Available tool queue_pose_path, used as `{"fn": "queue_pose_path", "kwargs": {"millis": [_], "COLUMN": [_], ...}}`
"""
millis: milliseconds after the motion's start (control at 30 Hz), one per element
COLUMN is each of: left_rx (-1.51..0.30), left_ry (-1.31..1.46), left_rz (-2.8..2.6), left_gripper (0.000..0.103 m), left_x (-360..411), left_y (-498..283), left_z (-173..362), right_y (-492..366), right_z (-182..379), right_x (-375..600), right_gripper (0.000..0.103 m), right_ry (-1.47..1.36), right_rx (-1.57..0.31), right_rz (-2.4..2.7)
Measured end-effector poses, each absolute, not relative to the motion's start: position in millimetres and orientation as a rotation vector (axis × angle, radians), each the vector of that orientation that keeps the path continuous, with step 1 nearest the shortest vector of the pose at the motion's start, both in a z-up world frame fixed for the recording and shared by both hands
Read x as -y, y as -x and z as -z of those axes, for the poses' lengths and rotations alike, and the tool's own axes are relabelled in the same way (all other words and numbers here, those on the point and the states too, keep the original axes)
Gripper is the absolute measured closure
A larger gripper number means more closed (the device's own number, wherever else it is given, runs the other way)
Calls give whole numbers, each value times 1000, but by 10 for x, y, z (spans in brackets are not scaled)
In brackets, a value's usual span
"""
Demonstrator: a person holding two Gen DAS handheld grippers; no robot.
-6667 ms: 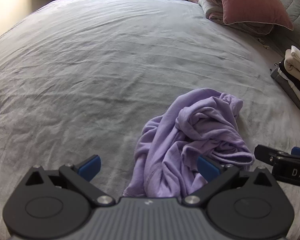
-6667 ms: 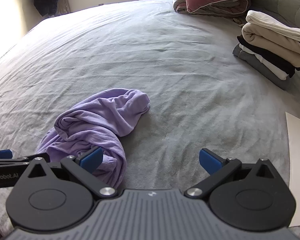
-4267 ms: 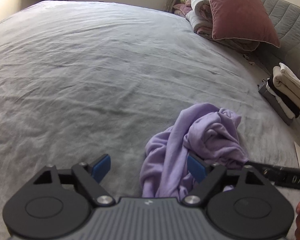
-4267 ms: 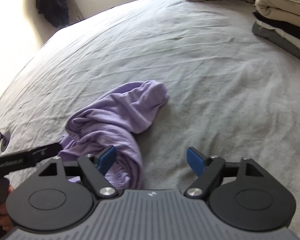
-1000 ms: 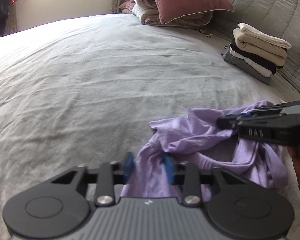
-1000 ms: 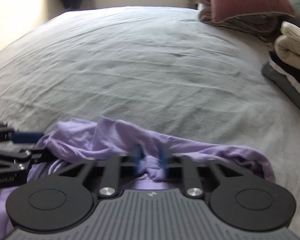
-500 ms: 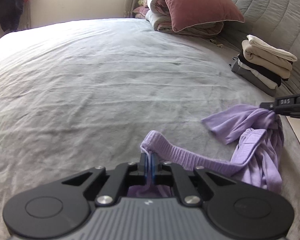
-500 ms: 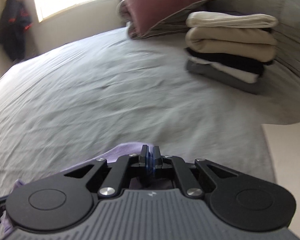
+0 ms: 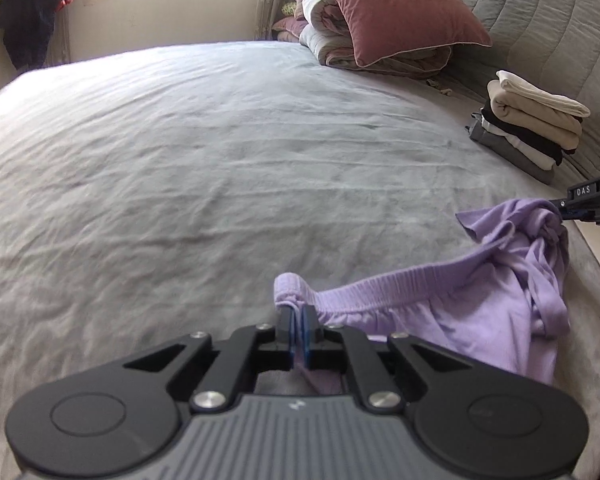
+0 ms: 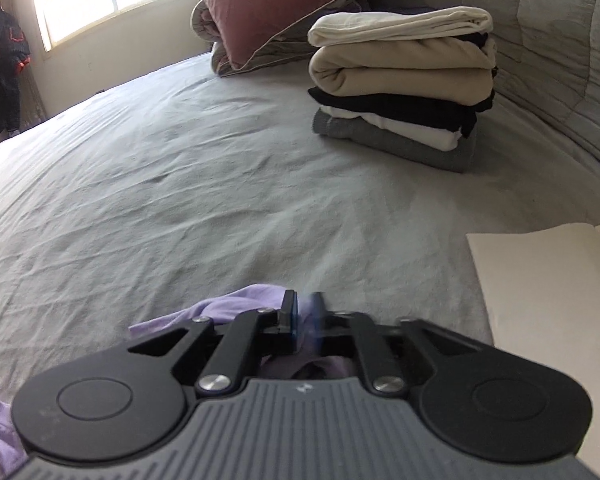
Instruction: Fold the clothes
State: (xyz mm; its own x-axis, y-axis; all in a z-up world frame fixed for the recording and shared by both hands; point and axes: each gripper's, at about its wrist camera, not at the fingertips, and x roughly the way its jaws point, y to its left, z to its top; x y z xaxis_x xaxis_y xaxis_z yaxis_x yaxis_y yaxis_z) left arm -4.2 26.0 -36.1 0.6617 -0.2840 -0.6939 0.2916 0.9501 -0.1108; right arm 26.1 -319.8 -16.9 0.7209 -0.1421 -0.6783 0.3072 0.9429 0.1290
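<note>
- Presently, a lilac jersey garment with a ribbed elastic waistband (image 9: 480, 336) is held up between the two tools above a wide bed covered in a grey sheet (image 9: 204, 168).
- By the left hand-held gripper (image 9: 299, 332) the waistband's near end is pinched, the blue pads being pressed together on a small loop of the band.
- From that pinch the band's long axis is seen to run rightward and slightly away, toward the right hand-held gripper (image 9: 560, 207), where the bunched cloth hangs in a knot.
- In its own view the right hand-held gripper (image 10: 305, 320) is shown with its jaws just parted; they have just been opening, lilac cloth lies between them, and whether the pads press on it cannot be told through the blur.
- The bunched end is judged the part needing work, and the right hand is the nearer to it; a fresh grip farther along the band would probably be called for before spreading.
- A stack of folded cream, black, white and grey clothes (image 10: 404, 84) is seen well apart, near the quilted headboard.
</note>
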Motion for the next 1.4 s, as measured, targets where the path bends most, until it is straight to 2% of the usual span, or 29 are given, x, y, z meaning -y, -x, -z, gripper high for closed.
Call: {"fn": "queue_pose_path", "kwargs": {"millis": [100,167,267,533,600,733,900,933,967,1033,1233,1400], "left_rx": [-806,-805,-785,-787,-790,-815,-845,-845,-846,-844,-931,-973], "left_ry": [36,66,73,94,133,240,377,392,400,400,513,610], "left_rz": [355,384,420,459,459,461,454,447,433,411,427,434], "left_gripper": [99,100,100,99,95,91,90,86,73,68,69,79], "left_x": [-357,-413,-456,-498,-535,-647,-814,-844,-873,-919,-1007,-988], "left_y": [106,154,234,237,199,98,-15,-28,-40,-61,-197,-270], "left_z": [386,392,387,430,435,470,502,496,487,465,595,721], "right_y": [-219,-196,-170,-308,-354,-429,-465,-453,-442,-421,-445,-534], "right_z": [122,90,51,155,167,156,124,127,132,154,208,318], "right_x": [3159,3129,3069,2802,2711,2568,2484,2485,2489,2525,2497,2402], "right_gripper": [84,76,71,71,71,70,62,62,62,62,62,62], "right_ry": [-259,-281,-344,-612,-642,-622,-447,-421,-399,-384,-303,-226], "right_rx": [-727,-731,-747,-880,-897,-906,-871,-869,-869,-871,-881,-883], "right_rz": [217,183,103,-143,-177,-173,-108,-111,-115,-135,-165,-172]}}
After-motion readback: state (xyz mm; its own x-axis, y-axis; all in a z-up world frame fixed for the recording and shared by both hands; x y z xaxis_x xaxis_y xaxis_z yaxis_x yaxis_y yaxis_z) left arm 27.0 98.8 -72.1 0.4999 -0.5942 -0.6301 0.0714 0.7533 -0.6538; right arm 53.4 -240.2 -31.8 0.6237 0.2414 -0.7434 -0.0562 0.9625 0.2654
